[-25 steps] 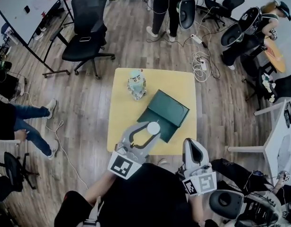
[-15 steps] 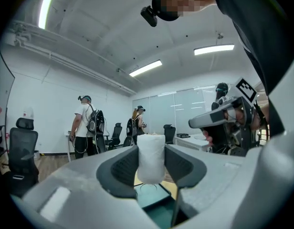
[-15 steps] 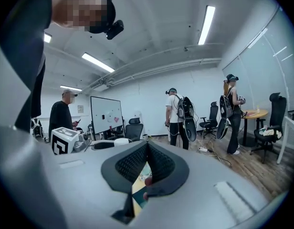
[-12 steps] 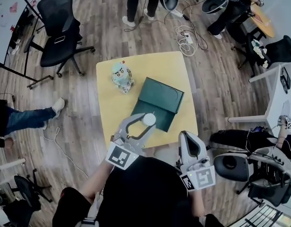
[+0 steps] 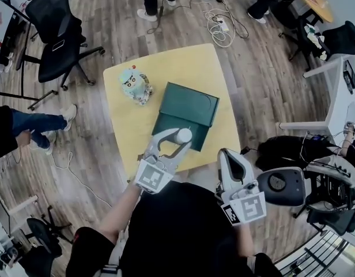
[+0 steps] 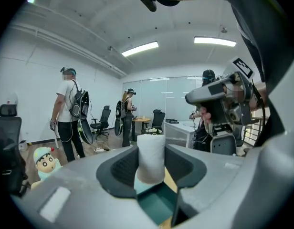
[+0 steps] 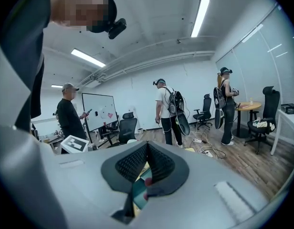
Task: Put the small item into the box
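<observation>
A small white cylinder (image 5: 184, 135) is gripped between the jaws of my left gripper (image 5: 180, 138), which is shut on it. It hangs over the near edge of the dark green box (image 5: 188, 105) on the yellow table (image 5: 183, 62). In the left gripper view the cylinder (image 6: 151, 156) stands upright between the pads, and the box's green inside (image 6: 156, 203) shows just below it. My right gripper (image 5: 227, 156) is off the table's near right corner, jaws shut and empty; in its own view the right gripper (image 7: 147, 151) has its pads meeting.
A cartoon toy figure (image 5: 134, 84) stands on the table's far left, also seen as the toy figure (image 6: 46, 160). Office chairs (image 5: 51, 33), floor cables (image 5: 221, 25) and standing people (image 6: 68, 113) surround the table. A white desk (image 5: 339, 91) is at the right.
My left gripper has come down and forward with the white cylinder, closer over the green box. The right gripper sank slightly. The head view has shifted.
</observation>
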### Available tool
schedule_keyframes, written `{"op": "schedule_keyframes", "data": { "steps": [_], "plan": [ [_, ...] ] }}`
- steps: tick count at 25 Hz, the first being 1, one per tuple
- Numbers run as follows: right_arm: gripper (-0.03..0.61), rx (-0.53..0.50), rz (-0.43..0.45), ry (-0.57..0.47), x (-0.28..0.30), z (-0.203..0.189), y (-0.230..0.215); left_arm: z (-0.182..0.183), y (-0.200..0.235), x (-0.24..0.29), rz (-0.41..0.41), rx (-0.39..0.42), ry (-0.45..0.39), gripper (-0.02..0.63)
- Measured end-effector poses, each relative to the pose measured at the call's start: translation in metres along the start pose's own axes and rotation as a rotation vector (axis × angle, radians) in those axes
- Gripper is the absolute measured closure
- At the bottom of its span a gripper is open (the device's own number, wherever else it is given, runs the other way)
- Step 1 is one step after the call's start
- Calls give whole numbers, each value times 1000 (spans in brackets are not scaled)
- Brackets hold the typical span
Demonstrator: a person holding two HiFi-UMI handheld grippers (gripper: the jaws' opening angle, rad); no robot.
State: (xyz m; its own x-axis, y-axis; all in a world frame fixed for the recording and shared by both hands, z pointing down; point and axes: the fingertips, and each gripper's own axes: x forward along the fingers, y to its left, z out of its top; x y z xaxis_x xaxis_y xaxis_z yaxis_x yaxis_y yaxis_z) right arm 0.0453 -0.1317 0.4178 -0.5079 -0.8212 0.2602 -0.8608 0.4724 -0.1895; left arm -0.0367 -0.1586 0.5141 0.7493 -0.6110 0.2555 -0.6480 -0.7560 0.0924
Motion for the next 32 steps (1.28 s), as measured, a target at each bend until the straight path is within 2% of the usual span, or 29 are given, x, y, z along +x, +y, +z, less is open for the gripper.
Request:
{"op": "schedule_keyframes", "data": {
  "steps": [3, 8, 14, 25, 32],
  "plan": [
    [575, 6, 5, 7, 2, 0, -8, -19, -5, 15, -27, 8, 48, 439],
    [575, 8, 8, 14, 6, 1, -22, -79, -13, 29, -91, 67, 216, 439],
    [575, 25, 13, 29, 11, 2, -41, -118, -15, 41, -126, 78, 353, 439],
    [575, 27, 42, 59, 21, -5, -55, -181, -5, 52, -139, 54, 548, 439],
    [575, 35, 46, 72, 23, -8, -63, -213, 0, 59, -148, -9, 660, 439]
  ]
}}
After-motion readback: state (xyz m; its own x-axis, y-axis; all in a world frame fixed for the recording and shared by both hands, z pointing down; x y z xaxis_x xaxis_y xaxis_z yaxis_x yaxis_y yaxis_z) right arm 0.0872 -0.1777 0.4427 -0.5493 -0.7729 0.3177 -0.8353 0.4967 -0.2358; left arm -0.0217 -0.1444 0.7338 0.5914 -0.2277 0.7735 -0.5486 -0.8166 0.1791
